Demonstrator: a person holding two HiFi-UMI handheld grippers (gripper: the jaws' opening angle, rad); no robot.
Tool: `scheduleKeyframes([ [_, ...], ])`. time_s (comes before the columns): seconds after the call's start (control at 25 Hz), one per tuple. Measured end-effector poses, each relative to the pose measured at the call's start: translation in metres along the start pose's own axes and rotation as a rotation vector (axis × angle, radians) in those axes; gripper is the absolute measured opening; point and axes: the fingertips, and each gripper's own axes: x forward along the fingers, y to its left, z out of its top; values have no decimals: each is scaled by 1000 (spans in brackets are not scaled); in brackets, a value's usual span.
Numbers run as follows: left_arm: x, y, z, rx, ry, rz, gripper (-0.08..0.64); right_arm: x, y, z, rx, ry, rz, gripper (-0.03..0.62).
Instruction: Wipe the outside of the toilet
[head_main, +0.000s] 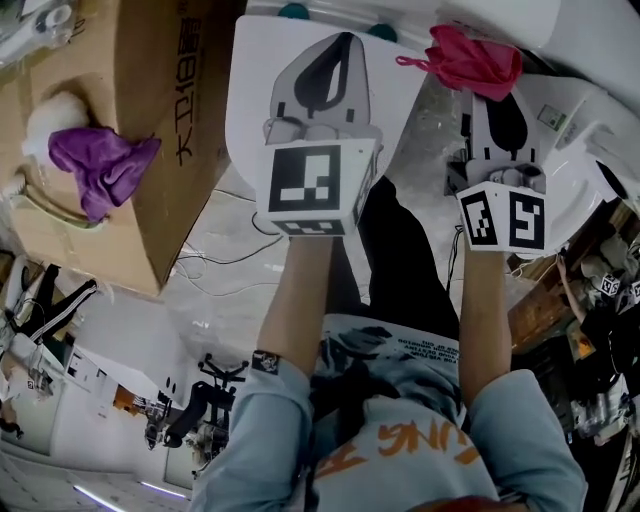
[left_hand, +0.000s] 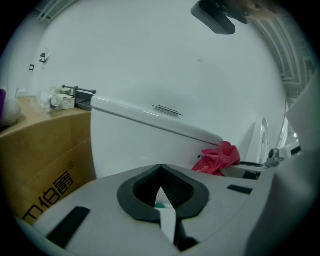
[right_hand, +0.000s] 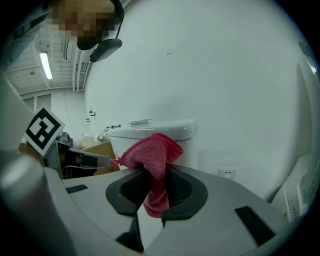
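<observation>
The toilet (left_hand: 145, 145) is standing straight ahead of both grippers, its white tank and flat lid filling the middle of the left gripper view and showing again past the jaws in the right gripper view (right_hand: 165, 131). A cardboard box (head_main: 150, 100) is sitting just beside it on the person's left.

The person is reaching both forearms forward, side by side out of pale blue sleeves, with both tools pointing at the tank. The left hand-held gripper (head_main: 343, 45) is carrying nothing, and its jaws are meeting at the tips. The right hand-held gripper (head_main: 490, 98) is clamping its jaws onto a pink cloth (right_hand: 150, 152), which is bunching up above the pads and hanging in a tail below them. The cloth is hovering short of the porcelain, so wiping does not look to have begun.

To do this step well, the bunched head of the cloth should probably be leading, pressed flat on the tank wall so that fabric and not a jaw tip is rubbing the glaze. Long overlapping strokes from the lid downward would likely serve best.

A purple cloth (head_main: 100, 165) is lying crumpled on the box, well apart from both grippers.
</observation>
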Motion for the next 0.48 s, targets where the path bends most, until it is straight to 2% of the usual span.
scheduleKeyframes([
  [0.24, -27, 62, -11, -71, -10, 126, 15, 25, 96, -14, -66, 53, 240, 86],
  [0.48, -37, 120, -12, -87, -12, 196, 15, 79, 164, -21, -91, 59, 380, 86],
])
